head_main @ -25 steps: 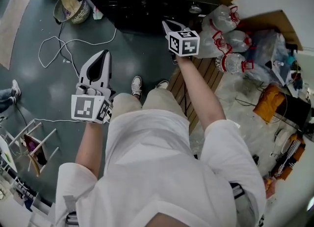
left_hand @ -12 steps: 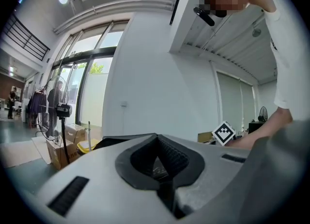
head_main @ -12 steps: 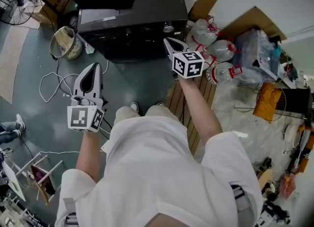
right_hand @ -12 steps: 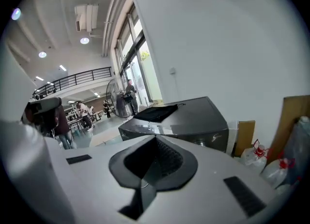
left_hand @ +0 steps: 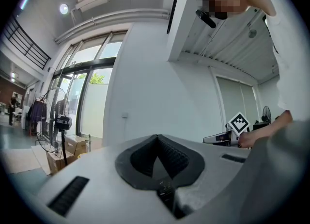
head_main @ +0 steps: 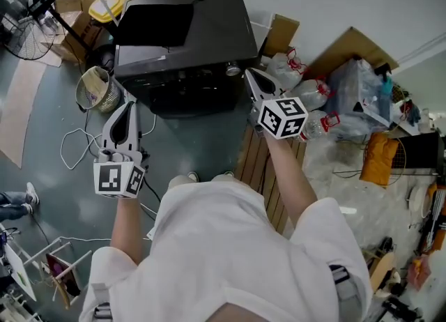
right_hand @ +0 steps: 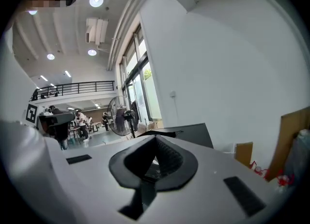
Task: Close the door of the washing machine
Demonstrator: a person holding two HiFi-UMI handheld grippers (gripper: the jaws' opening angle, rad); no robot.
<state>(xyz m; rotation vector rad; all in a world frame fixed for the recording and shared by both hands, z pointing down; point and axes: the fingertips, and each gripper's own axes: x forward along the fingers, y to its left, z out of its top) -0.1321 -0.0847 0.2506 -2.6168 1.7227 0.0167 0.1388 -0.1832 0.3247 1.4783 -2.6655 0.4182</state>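
Note:
The black washing machine (head_main: 209, 31) stands at the top of the head view, with a darker lid panel (head_main: 157, 24) on its top and a round knob (head_main: 233, 71) on the front. Whether its door is closed I cannot tell. My left gripper (head_main: 126, 107) hangs in front of its lower left corner, jaws together and empty. My right gripper (head_main: 249, 74) is shut, with nothing in it, close to the knob at the front right corner. The right gripper view shows the machine's flat black top (right_hand: 191, 132) beyond the jaws (right_hand: 155, 140). The left gripper (left_hand: 156, 138) faces a white wall.
A wicker basket (head_main: 97, 89) and a loose white cable (head_main: 73, 150) lie left of the machine. Plastic jugs with red caps (head_main: 306, 94), cardboard (head_main: 282, 35) and an orange bag (head_main: 380, 157) crowd the right. Wooden slats (head_main: 261, 167) lie under my right arm. A fan (head_main: 28, 31) stands far left.
Both grippers have risen, the right one more, and it now sits by the machine's front right corner. The head view has lifted and shows the machine's whole top.

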